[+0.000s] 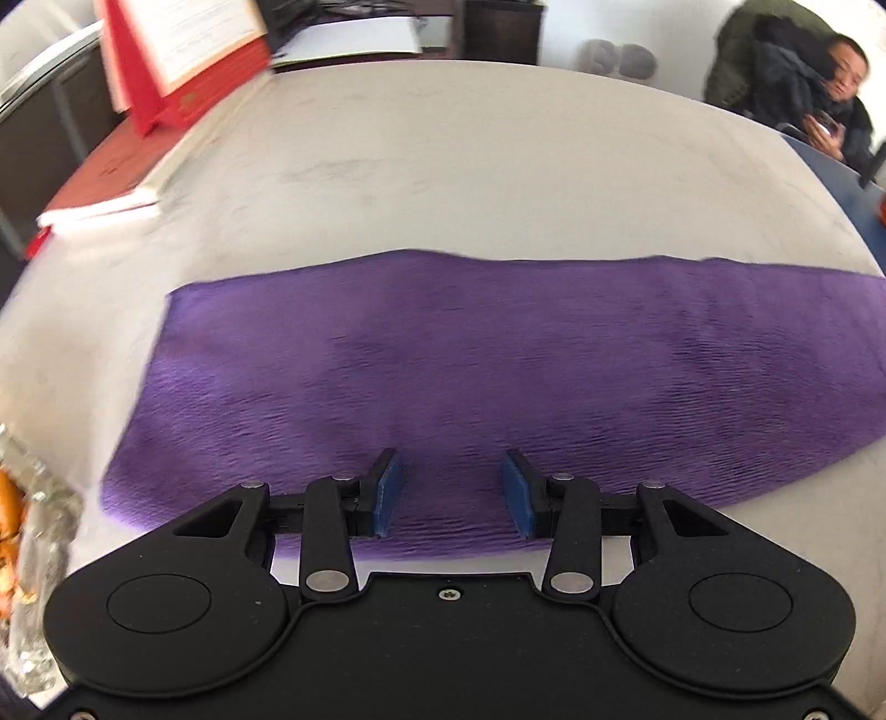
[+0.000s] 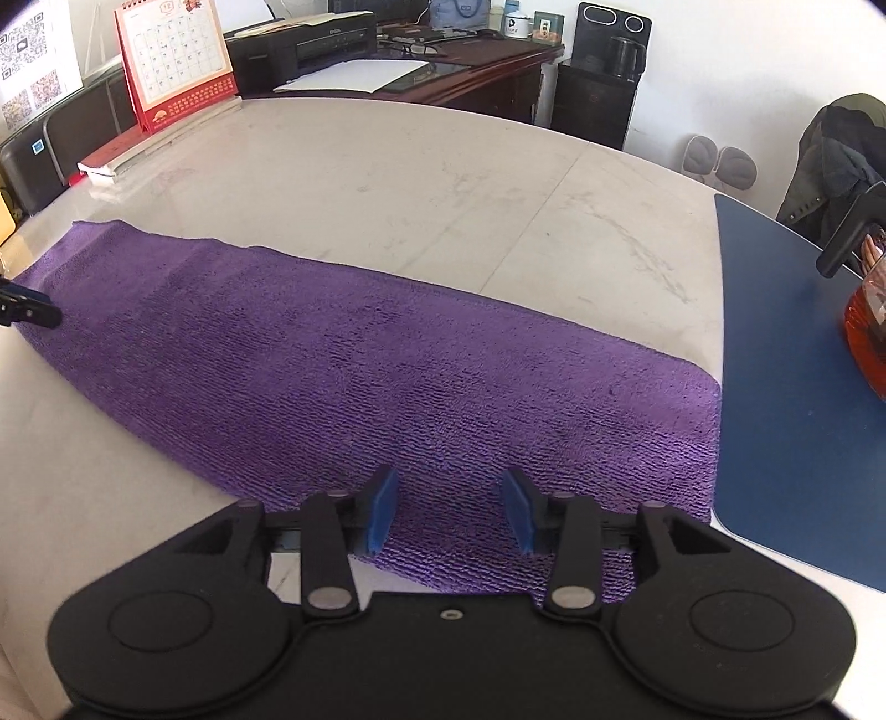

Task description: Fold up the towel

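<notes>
Below both of my tools the purple towel point(image 2: 387, 376) lies flat on the tabletop point(image 2: 443, 183) as a long strip, running from upper left to lower right of the right view. Right tool point(image 2: 449, 512) sits part open and empty over its near edge; left tool point(image 1: 449, 495) likewise. A blue mat point(image 2: 786, 387) borders the towel's right end.

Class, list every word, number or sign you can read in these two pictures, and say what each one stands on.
"12": top of the red desk calendar; its date grid is too small to read.
QR codes on the wall poster: patterns only, not readable.
Printer brand: too small to read.
White mug marking: too small.
Left-wrist view: blurred, nothing readable.
</notes>
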Available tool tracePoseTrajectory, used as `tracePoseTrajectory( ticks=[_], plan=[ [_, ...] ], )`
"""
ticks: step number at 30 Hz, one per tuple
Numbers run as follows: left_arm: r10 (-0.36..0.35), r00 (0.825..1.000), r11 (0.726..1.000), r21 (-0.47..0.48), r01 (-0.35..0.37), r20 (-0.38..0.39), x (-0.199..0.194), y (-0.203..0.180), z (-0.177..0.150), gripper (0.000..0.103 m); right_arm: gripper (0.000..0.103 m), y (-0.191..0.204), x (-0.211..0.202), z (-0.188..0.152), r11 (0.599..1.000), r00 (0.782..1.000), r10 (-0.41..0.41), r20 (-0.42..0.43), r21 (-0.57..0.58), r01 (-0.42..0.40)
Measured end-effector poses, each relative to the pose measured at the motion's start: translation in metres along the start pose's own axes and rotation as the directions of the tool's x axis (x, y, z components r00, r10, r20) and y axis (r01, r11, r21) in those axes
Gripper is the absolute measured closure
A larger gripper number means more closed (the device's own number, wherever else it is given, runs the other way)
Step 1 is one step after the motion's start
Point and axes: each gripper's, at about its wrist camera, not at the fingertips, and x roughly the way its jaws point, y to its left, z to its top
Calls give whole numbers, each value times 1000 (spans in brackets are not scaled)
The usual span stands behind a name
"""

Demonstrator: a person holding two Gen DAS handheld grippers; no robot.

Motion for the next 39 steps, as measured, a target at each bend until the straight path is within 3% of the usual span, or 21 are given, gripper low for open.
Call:
tracePoseTrajectory(
  ticks=[5,11,15,19,22,26,29,34,39],
  plan=[
    [88,996,989,-121,-86,11,-8,65,-15,62,58,-1,0,0,1000,1000,-17,-6,18,17],
    [149,989,968,-205,-145,4,-13,93,-9,66,55,-2,1,6,998,998,-43,-38,41,45],
    [87,991,987,-147,-72,99,-30,71,17,67,59,18,-8,26,997,997,-74,-10,-19,74],
    [-47,992,999,12,46,120,-7,20,52,66,59,77,4,66,988,995,61,77,-149,-49],
    [-134,988,989,67,129,76,23,-6,62,66,60,124,31,84,956,982,172,80,-255,-147],
    [-144,987,987,79,138,76,42,-2,60,68,65,144,59,87,943,976,215,31,-265,-199],
    [-109,991,992,79,103,78,42,16,57,68,66,113,56,81,966,982,183,46,-195,-170],
    [-36,996,999,8,35,85,43,56,59,68,66,41,53,69,996,997,62,53,-62,-58],
    [12,996,1000,-18,-10,84,48,72,74,66,66,-20,52,57,995,996,-64,62,84,58]
  ],
)
